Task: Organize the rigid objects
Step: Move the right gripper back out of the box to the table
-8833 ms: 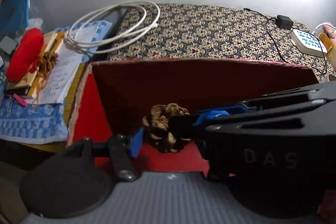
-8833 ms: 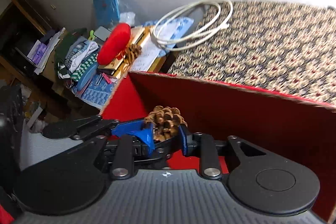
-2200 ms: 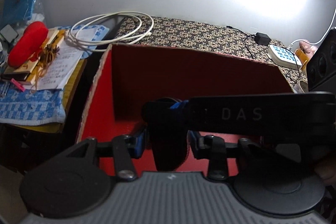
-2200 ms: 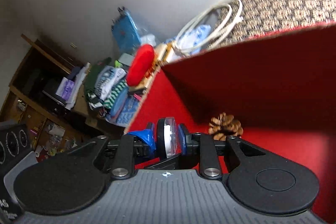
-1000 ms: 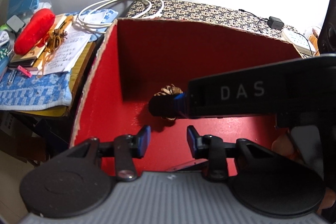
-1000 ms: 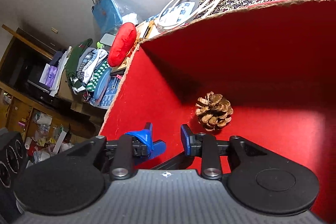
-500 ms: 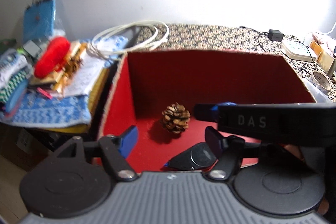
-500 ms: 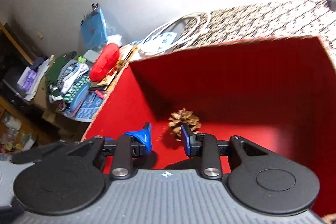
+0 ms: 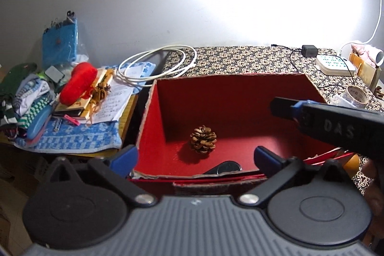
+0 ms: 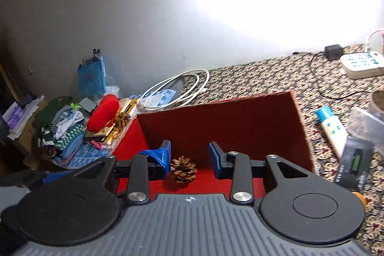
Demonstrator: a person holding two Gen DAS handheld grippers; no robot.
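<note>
Now left claw (image 9: 195,156) opening wide, nothing between its fingers; right claw (image 10: 189,157) opening, empty; pine cone (image 9: 203,139) and black disc (image 9: 226,167) lie in red box (image 9: 153,116)

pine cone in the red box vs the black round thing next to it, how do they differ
The brown scaly pine cone is rough, with open scales, and shows whole; the black round object is smooth, dark and half hidden by the red cardboard box's near wall. The pine cone sits mid-floor near the left wall; the black object lies against the near edge. Both rest loose on the box floor, held by neither claw.
</note>
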